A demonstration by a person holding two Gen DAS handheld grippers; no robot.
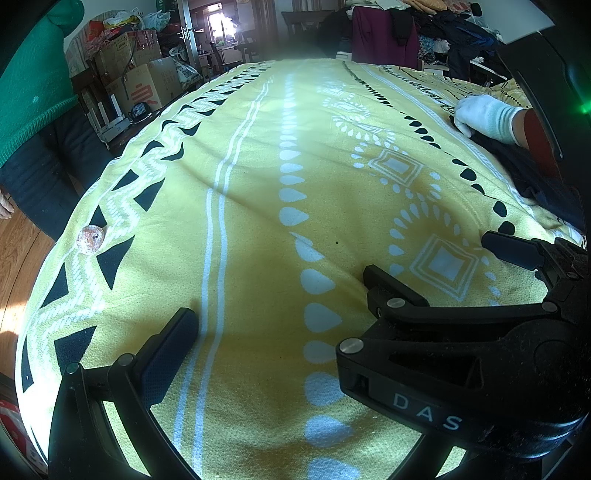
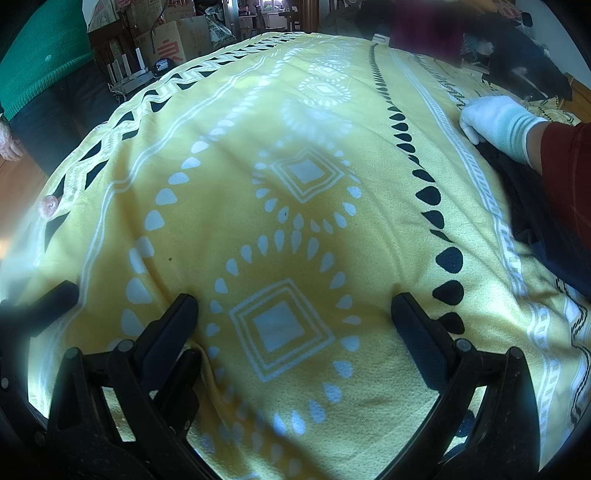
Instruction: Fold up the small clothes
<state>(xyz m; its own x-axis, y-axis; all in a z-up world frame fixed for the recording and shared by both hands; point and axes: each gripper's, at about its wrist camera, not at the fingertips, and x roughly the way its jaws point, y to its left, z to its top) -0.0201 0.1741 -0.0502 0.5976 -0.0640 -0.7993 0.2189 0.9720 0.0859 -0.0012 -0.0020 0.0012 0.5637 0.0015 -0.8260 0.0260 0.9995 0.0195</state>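
Cluttered room behind: cardboard boxes (image 1: 147,83), bags, and a heap of clothes (image 1: 424,26) at the far end. Work surface is a table under a yellow patterned cloth (image 1: 258,166), spread flat, presumably to give a clean folding area

Left gripper (image 1: 280,295): fingers spread wide, nothing between them, hovering just over the bare cloth. Right gripper (image 2: 295,314): likewise spread and empty, low over the diamond motif. In the left wrist view the right gripper's body crosses the lower right, so the two tools sit close side by side, both parked on the near middle of the table, likely waiting for a garment

Task item: a dark garment (image 2: 517,192) lies bunched along the right edge of the table, well apart from both grippers. A white-gloved hand (image 2: 495,118), red sleeve behind it, rests on its far end; judged to be placing or straightening it for the session. Garment type cannot be told, as too little shows

A small round orange-white object (image 1: 90,240) sits near the left edge, possibly weighting the cloth. A bystander in a green sweater (image 1: 33,74) stands off the left side

Judgement: folding not yet begun; next move needs the garment brought to centre and laid flat
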